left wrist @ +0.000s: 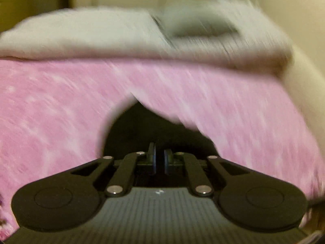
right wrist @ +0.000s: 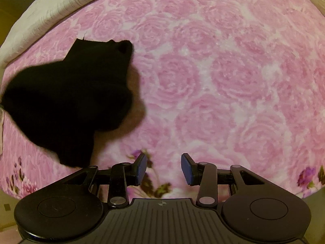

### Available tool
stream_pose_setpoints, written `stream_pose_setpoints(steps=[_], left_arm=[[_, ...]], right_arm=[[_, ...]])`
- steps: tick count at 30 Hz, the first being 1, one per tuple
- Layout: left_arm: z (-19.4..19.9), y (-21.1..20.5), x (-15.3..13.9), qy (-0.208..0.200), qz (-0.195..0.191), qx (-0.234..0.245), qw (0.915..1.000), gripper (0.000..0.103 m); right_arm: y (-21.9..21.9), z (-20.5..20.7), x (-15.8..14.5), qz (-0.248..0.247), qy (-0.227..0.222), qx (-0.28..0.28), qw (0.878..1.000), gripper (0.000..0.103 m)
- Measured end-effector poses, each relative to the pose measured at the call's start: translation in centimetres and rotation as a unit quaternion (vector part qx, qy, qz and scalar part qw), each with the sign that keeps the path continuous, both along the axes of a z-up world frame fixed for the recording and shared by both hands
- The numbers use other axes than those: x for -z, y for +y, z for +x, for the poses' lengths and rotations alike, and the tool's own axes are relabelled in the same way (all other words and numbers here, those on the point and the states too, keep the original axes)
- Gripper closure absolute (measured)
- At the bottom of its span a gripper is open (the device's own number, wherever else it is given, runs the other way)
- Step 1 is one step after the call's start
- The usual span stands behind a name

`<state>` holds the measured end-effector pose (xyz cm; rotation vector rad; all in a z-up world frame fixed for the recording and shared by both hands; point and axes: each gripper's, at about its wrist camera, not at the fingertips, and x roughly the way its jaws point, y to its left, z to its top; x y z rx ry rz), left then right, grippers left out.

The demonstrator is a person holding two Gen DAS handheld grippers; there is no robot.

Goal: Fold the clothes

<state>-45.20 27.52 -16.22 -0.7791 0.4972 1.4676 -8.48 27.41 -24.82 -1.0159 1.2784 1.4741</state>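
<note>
The left tool has its pads nearly together, apparently pinching the black garment, which spreads dark just beyond its tips, low centre of its blurred view. In the right view it hangs at the left over the pink rose bedspread. The right tool stands wide, empty (over bare bedspread). A shallow pinch could slip, dropping the cloth in a heap.

The bed is covered with a pink sheet printed with large roses, and small purple flowers run along its near edge. A black garment is on this sheet, at the left side in the right wrist view, partly blurred. At the far end lies a white folded blanket, touching the pink sheet.
</note>
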Motion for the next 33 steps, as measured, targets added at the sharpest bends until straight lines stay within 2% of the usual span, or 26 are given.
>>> stream_pose_setpoints(steps=[2, 4, 5, 7, 8, 10, 11, 13, 16, 20, 22, 26, 29, 33], left_arm=[[-7.5, 0.7, -1.0, -0.005, 0.012, -0.077, 0.9970, 0.096], [-15.1, 1.3, -2.0, -0.011, 0.025, -0.153, 0.9879, 0.096], [-18.2, 1.3, -1.5, 0.001, 0.014, -0.180, 0.9836, 0.096], [-24.1, 0.9, 1.0, 0.027, -0.048, -0.226, 0.9725, 0.095], [-26.1, 0.3, 2.2, 0.030, -0.076, -0.242, 0.9667, 0.095], [-29.5, -1.3, 4.6, 0.029, -0.130, -0.270, 0.9536, 0.087], [-30.2, -2.4, 5.6, 0.019, -0.147, -0.266, 0.9524, 0.087], [-30.5, -4.6, 7.7, -0.008, -0.177, -0.247, 0.9528, 0.086], [-29.0, -8.4, 10.7, -0.059, -0.219, -0.213, 0.9504, 0.085], [-26.0, -11.0, 12.9, -0.124, -0.251, -0.180, 0.9431, 0.085], [-24.5, -11.5, 13.0, -0.144, -0.251, -0.169, 0.9420, 0.081], [-22.0, -11.5, 12.7, -0.159, -0.256, -0.166, 0.9390, 0.074], [-19.9, -11.1, 12.3, -0.127, -0.282, -0.180, 0.9337, 0.074], [-17.4, -11.1, 10.6, -0.107, -0.273, -0.196, 0.9358, 0.074]], right_arm=[[0.0, -2.1, -0.2, 0.000, 0.001, 0.000, 1.000, 0.061], [-0.3, -4.6, -0.5, 0.005, 0.005, -0.011, 1.000, 0.061], [-0.4, -5.8, -0.6, 0.007, 0.006, -0.016, 1.000, 0.061], [-0.9, -8.4, -0.7, 0.008, 0.010, -0.023, 1.000, 0.061], [-1.2, -9.6, -0.7, 0.006, 0.013, -0.025, 1.000, 0.061], [-1.8, -12.0, -0.6, 0.004, 0.020, -0.030, 0.999, 0.061], [-2.1, -13.1, -0.5, 0.001, 0.019, -0.033, 0.999, 0.061], [-2.6, -14.8, -0.3, -0.006, 0.017, -0.039, 0.999, 0.061], [-3.1, -17.0, -0.2, -0.009, 0.012, -0.041, 0.999, 0.061], [-3.6, -19.2, -0.6, 0.000, 0.005, -0.051, 0.999, 0.061], [-3.6, -20.0, -0.6, 0.003, 0.002, -0.058, 0.998, 0.061], [-3.3, -20.9, -0.2, 0.004, -0.003, -0.072, 0.997, 0.061], [-2.6, -21.0, 0.0, 0.006, -0.007, -0.084, 0.996, 0.061], [-0.9, -20.8, 0.3, 0.016, -0.019, -0.115, 0.993, 0.061]])
